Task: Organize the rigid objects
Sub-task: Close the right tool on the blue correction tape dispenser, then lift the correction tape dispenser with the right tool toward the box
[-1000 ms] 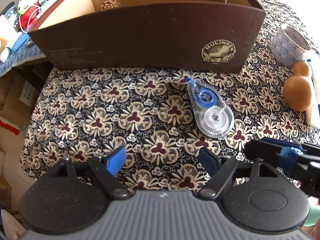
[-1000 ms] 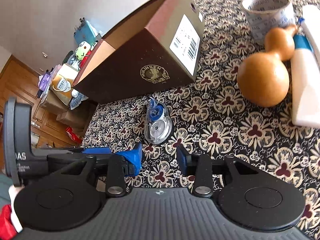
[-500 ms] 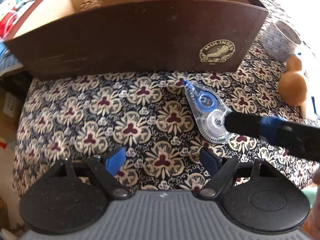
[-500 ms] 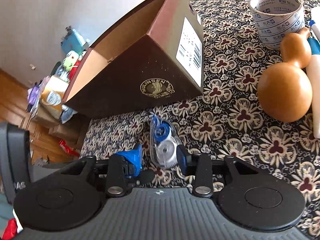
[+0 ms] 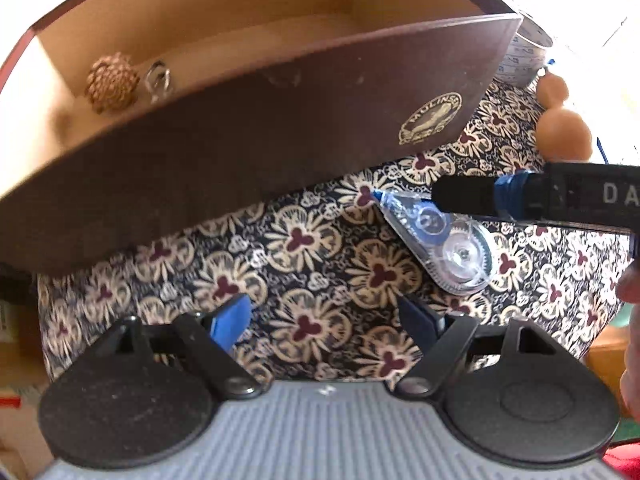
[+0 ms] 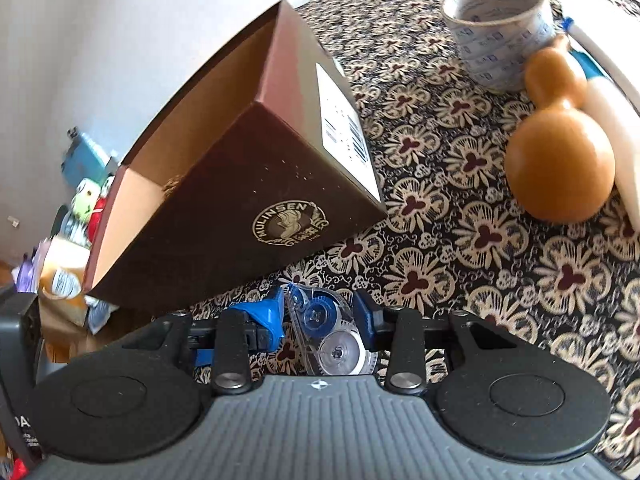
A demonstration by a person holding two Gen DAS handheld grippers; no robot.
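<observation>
A clear correction tape dispenser (image 5: 444,240) with blue reels lies on the flowered cloth just in front of the brown cardboard box (image 5: 248,136). In the right wrist view the dispenser (image 6: 328,332) lies between the two fingers of my right gripper (image 6: 320,314), which is open around it. One right finger (image 5: 480,196) shows over the dispenser in the left wrist view. My left gripper (image 5: 324,316) is open and empty above the cloth, nearer than the dispenser. The box holds a pine cone (image 5: 112,82) and a small metal piece (image 5: 158,80).
An orange gourd (image 6: 560,168), a roll of printed tape (image 6: 500,28) and a white tube with blue cap (image 6: 604,92) lie right of the box. The box (image 6: 224,208) stands close ahead of the right fingers. Clutter sits off the table's left edge.
My right gripper has moved forward over the dispenser, which now lies between its fingers. The left gripper has moved closer to the box and tilted, so the box's inside shows.
</observation>
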